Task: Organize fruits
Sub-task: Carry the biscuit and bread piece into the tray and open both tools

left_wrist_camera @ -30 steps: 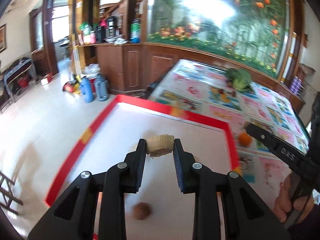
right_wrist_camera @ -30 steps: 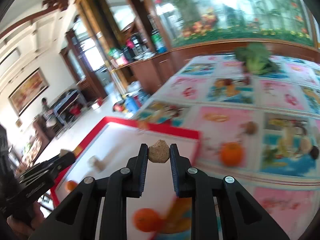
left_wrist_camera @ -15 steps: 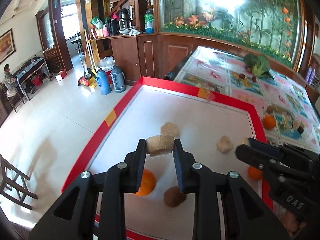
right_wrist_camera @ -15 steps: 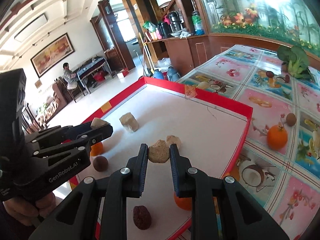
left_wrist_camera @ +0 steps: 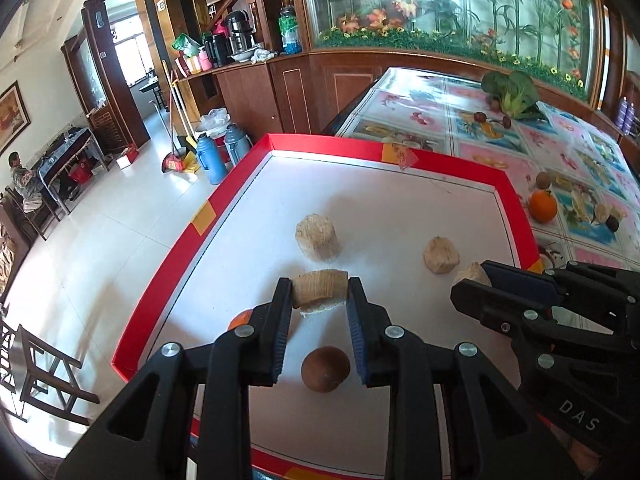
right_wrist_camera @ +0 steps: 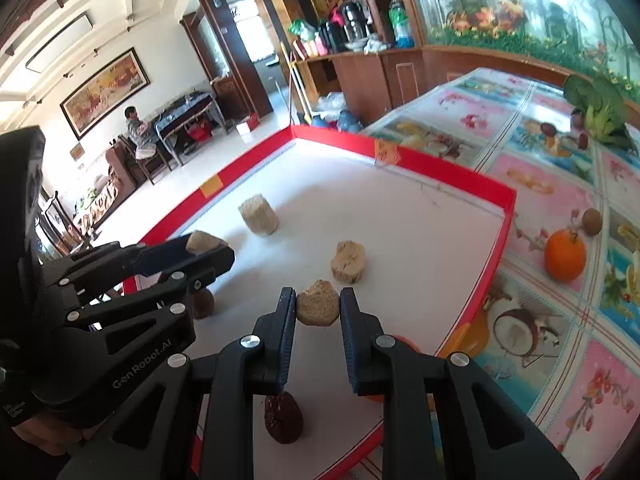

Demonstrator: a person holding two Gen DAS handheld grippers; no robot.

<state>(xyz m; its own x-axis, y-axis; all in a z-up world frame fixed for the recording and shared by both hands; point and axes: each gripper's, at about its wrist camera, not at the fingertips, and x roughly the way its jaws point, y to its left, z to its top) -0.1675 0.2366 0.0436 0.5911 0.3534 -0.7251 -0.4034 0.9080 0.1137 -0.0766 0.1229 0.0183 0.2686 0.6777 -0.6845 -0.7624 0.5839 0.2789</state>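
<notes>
My left gripper [left_wrist_camera: 319, 290] is shut on a tan cylindrical chunk [left_wrist_camera: 319, 291] above the near part of the red-rimmed white tray [left_wrist_camera: 404, 151]. My right gripper [right_wrist_camera: 318, 306] is shut on a tan angular chunk [right_wrist_camera: 318, 307] above the same tray [right_wrist_camera: 460, 176]. Two more tan chunks lie on the tray [left_wrist_camera: 317, 237] [left_wrist_camera: 441, 255]. A brown round fruit [left_wrist_camera: 325, 369] lies under the left fingers, an orange [left_wrist_camera: 239, 318] is partly hidden behind them. A dark wrinkled fruit [right_wrist_camera: 283, 416] lies below the right gripper. Each gripper shows in the other's view [left_wrist_camera: 472, 280] [right_wrist_camera: 208, 248].
On the patterned tablecloth right of the tray lie an orange [right_wrist_camera: 565, 255], a small brown fruit [right_wrist_camera: 592, 221], leafy greens [left_wrist_camera: 512, 90] and small dark fruits [left_wrist_camera: 479, 116]. Another orange [right_wrist_camera: 400, 344] is partly hidden behind my right fingers. The tray's left edge overhangs the floor.
Both grippers have moved closer over the tray and lower, each still holding its chunk. The chunks on the tray look nearer.
</notes>
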